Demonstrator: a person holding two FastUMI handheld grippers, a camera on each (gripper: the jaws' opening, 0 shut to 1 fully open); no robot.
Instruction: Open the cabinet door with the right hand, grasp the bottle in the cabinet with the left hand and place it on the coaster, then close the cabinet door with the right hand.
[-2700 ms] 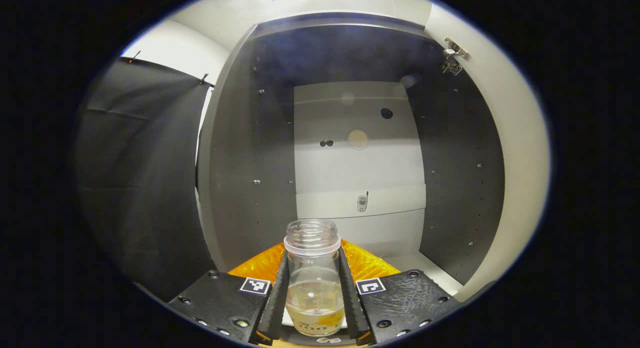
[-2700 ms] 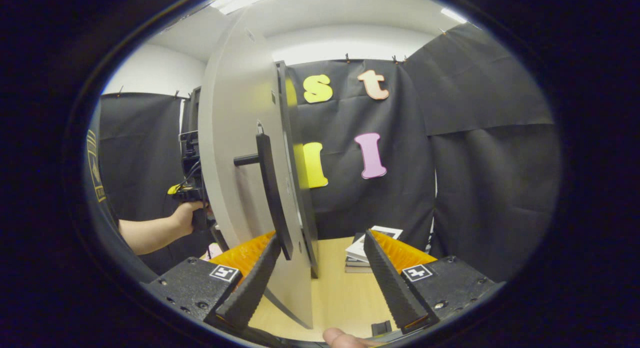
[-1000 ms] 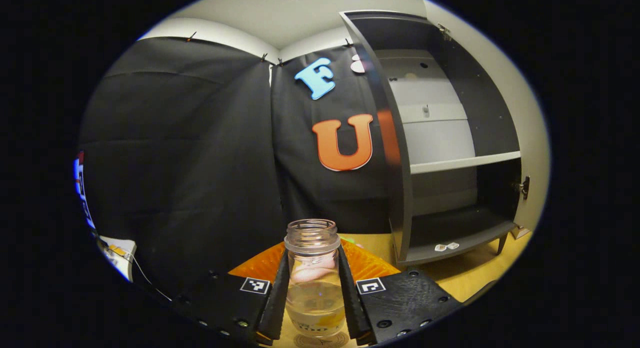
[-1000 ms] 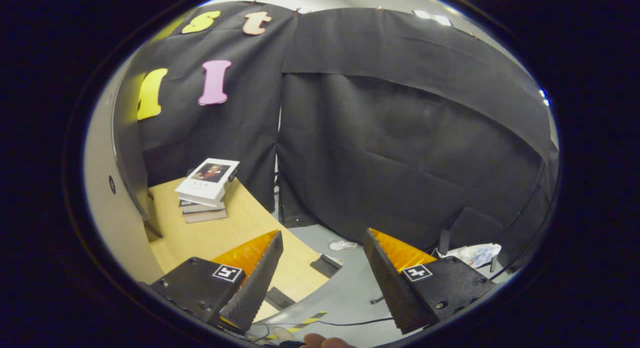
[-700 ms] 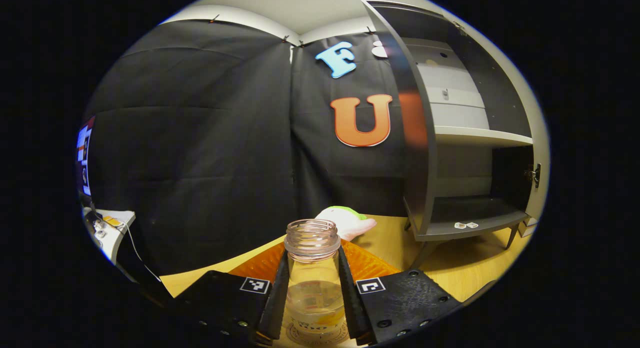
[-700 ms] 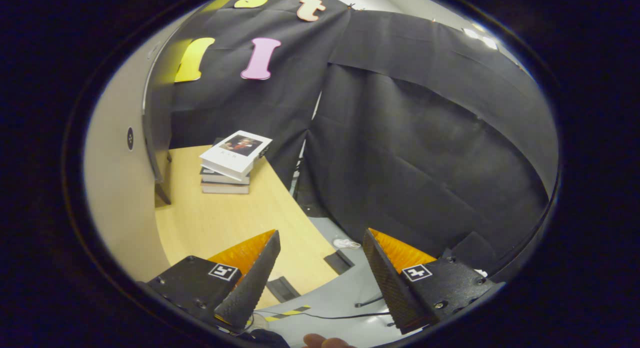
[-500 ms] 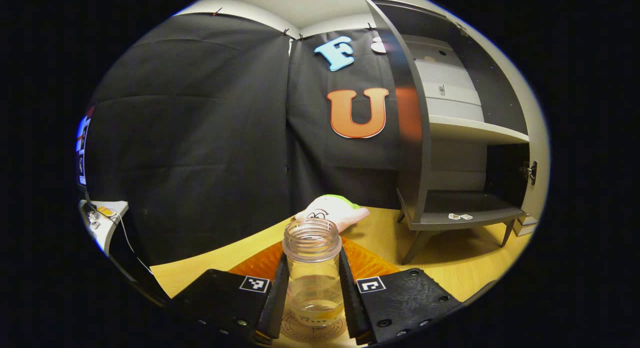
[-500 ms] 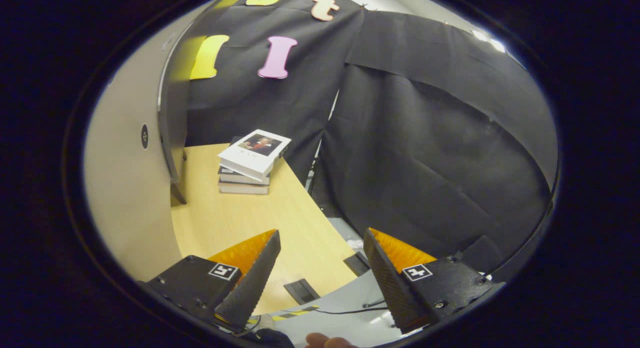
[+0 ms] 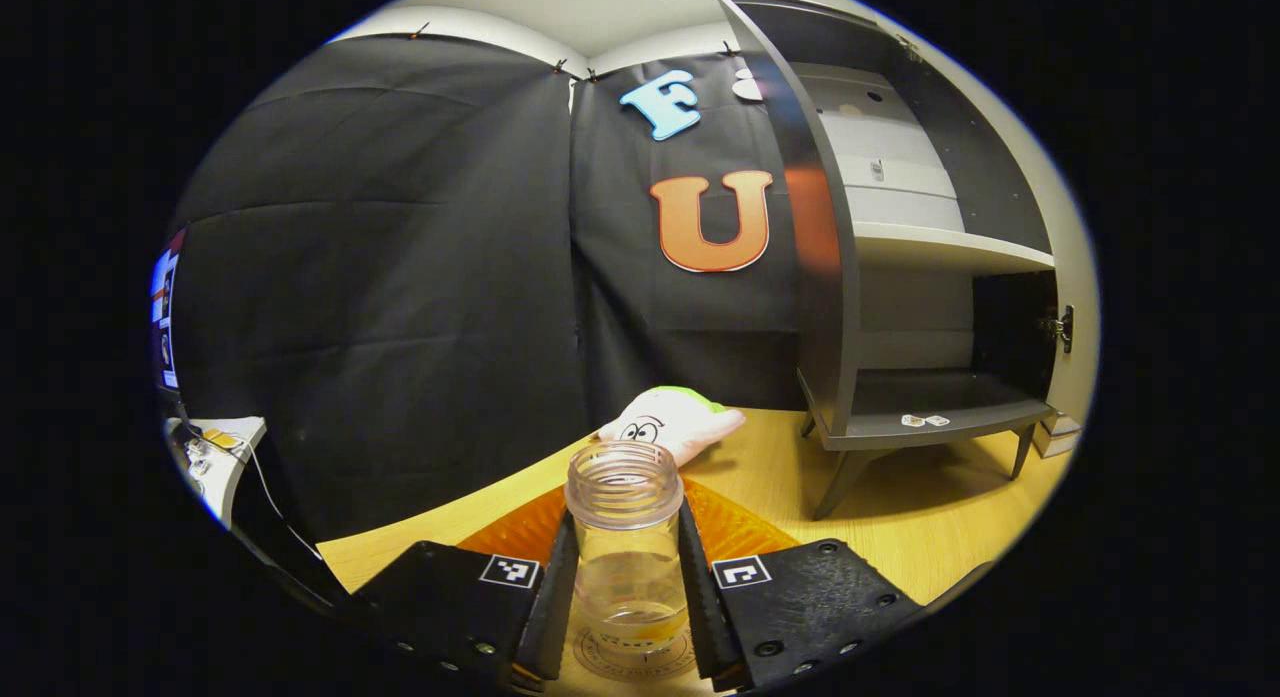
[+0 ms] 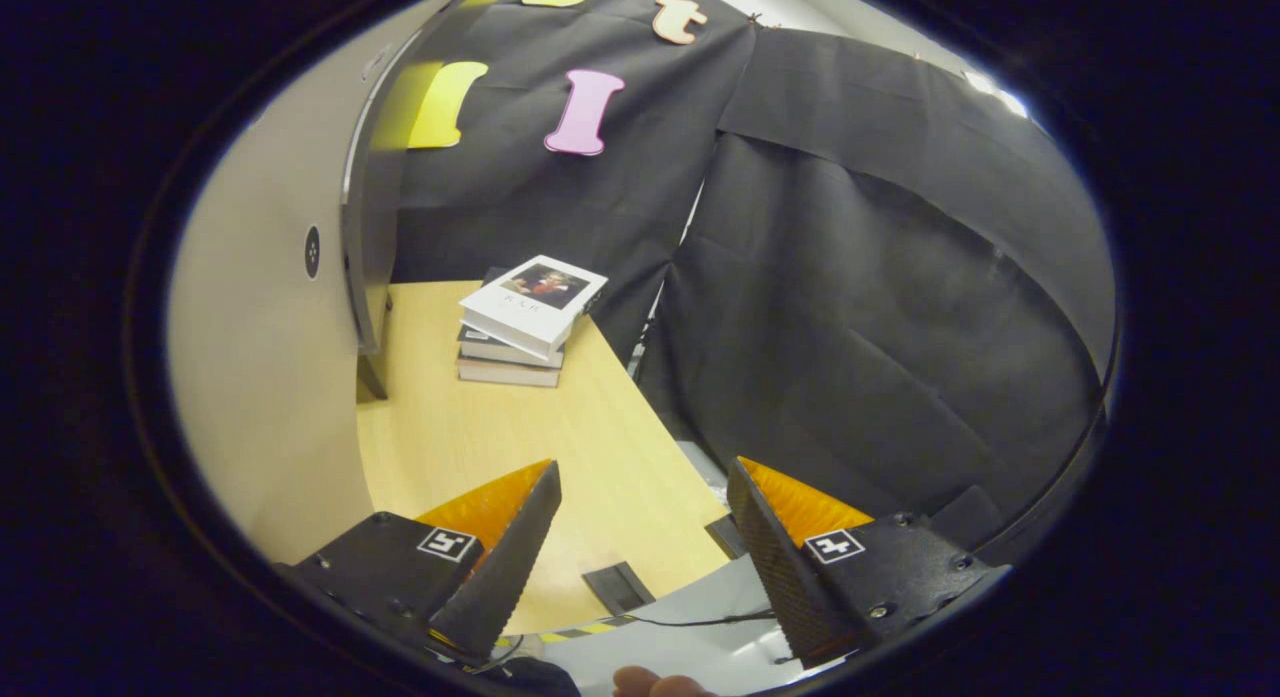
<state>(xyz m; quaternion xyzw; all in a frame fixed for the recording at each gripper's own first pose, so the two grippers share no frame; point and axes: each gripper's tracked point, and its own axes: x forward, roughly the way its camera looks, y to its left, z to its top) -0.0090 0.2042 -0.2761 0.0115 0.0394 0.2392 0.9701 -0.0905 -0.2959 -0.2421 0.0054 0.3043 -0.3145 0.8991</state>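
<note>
**Now at the coaster: bottle clamped in the left gripper**

Closest in the left gripper view, the left gripper (image 9: 627,597) has its two fingers pressed against the sides of the bottle (image 9: 626,557), a clear, uncapped jar with a threaded neck and a little liquid in its base. It stands upright between the fingers, its neck rising above their tips. Directly under its base lies the round coaster (image 9: 632,657), flat on the bench (image 9: 900,527); whether the bottle's foot actually touches the coaster cannot be told, since the fingers hide the edges.

Just beyond the bottle, a pale plush toy (image 9: 672,427) with a green patch lies on the bench near the booth's wall. Farther off to the right stands the cabinet (image 9: 930,307) on short legs, its door (image 9: 1075,277) swung wide at the far right edge, its shelves bare but for two small tags on the bottom board.

In the right gripper view, the right gripper (image 10: 640,547) is spread wide with nothing between its fingers, held over the bench's edge. Past it, a stack of books (image 10: 525,322) sits on the bench beside the pale cabinet door (image 10: 260,357) at left.
</note>
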